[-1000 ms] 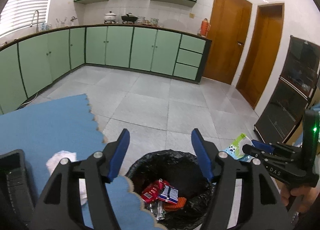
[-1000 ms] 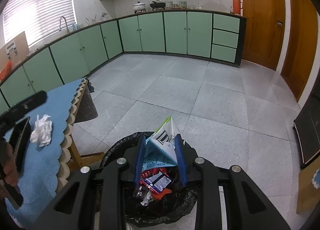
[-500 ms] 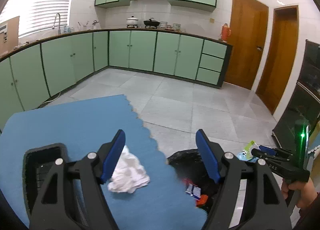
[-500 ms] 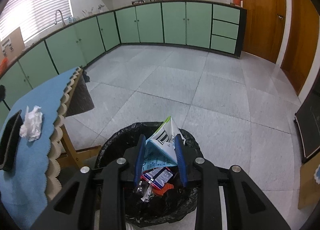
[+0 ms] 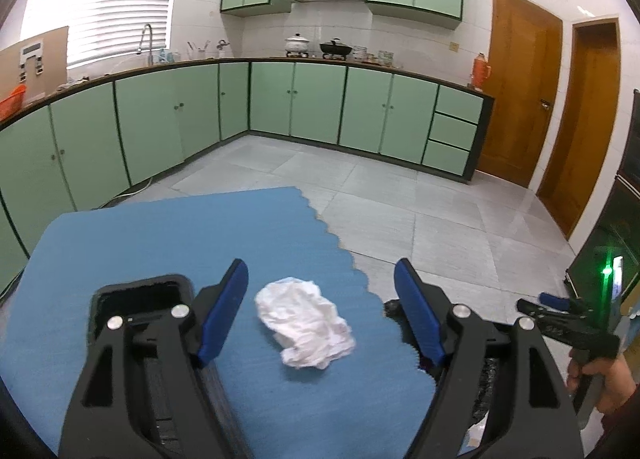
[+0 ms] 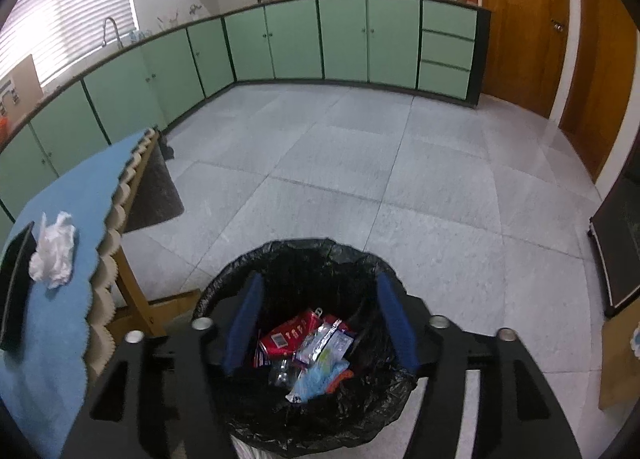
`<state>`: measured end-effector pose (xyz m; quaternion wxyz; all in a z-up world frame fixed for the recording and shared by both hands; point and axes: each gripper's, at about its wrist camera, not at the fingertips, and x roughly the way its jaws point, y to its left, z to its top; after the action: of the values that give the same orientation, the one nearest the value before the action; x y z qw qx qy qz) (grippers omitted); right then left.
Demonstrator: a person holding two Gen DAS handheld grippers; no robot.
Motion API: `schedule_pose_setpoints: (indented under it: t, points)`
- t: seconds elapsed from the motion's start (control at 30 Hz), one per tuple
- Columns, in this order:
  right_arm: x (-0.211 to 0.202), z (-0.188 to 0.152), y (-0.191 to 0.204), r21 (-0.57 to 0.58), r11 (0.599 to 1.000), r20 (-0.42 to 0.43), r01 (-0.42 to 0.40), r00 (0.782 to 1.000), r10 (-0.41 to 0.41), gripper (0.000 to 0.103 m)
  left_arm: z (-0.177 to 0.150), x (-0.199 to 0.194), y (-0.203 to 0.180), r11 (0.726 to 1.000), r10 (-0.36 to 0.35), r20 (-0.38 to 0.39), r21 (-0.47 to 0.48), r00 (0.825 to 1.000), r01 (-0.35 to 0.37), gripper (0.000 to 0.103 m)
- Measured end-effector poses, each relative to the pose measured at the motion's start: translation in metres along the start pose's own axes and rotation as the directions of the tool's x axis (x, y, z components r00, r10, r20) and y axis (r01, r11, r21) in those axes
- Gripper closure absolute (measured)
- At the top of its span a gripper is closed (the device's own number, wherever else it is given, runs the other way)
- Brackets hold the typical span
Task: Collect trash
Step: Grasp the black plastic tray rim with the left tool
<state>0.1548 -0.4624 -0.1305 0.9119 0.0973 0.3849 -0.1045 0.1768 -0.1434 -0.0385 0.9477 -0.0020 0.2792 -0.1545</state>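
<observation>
Left wrist view. Your left gripper (image 5: 320, 309) hangs over the blue tablecloth (image 5: 160, 243) with its jaws spread wide and opening further; nothing is held. The crumpled white tissue (image 5: 306, 329) lies on the cloth between the two blue pads (image 5: 222, 313), touching neither. Judge it as very light, soft and fully compressible: it will collapse under the pads rather than resist, and it may cling or drift if only a loose corner is pinched. Take it across its thick middle, pads low to the cloth, so the whole wad gathers. A black tray (image 5: 138, 301) sits just beside the tissue on its left; keep the left pad clear of its rim. At the right edge, a hand (image 5: 606, 381) carries your right gripper.

Right wrist view. Your right gripper (image 6: 320, 325) is poised above the bin (image 6: 304, 255) lined with a black bag, jaws opening and empty. Wrappers (image 6: 308, 347) lie inside the bin below. The tissue (image 6: 54, 255) shows at far left on the table, well apart from the bin.
</observation>
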Motion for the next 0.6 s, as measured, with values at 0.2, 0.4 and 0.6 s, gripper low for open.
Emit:
schedule_pose_setpoints:
  t: [0.2,0.4,0.6]
  points:
    - [-0.042,0.008,0.015,0.006,1.0,0.091,0.011,0.996,-0.012,0.006,-0.003,-0.023,0.026,0.999,0.046,0.016,-0.005,0.999,-0.046,0.023]
    - [-0.074,0.013,0.045,0.0,0.999,0.165,-0.043,0.985,0.042,0.006,-0.013,-0.048,0.053,0.996,0.084,0.023,-0.013,0.996,-0.084,0.019]
    - [-0.09,0.01,0.088,-0.024,0.994,0.195,-0.105,0.975,0.107,0.006,-0.035,-0.064,0.083,0.992,0.123,-0.006,-0.024,0.992,-0.123,0.018]
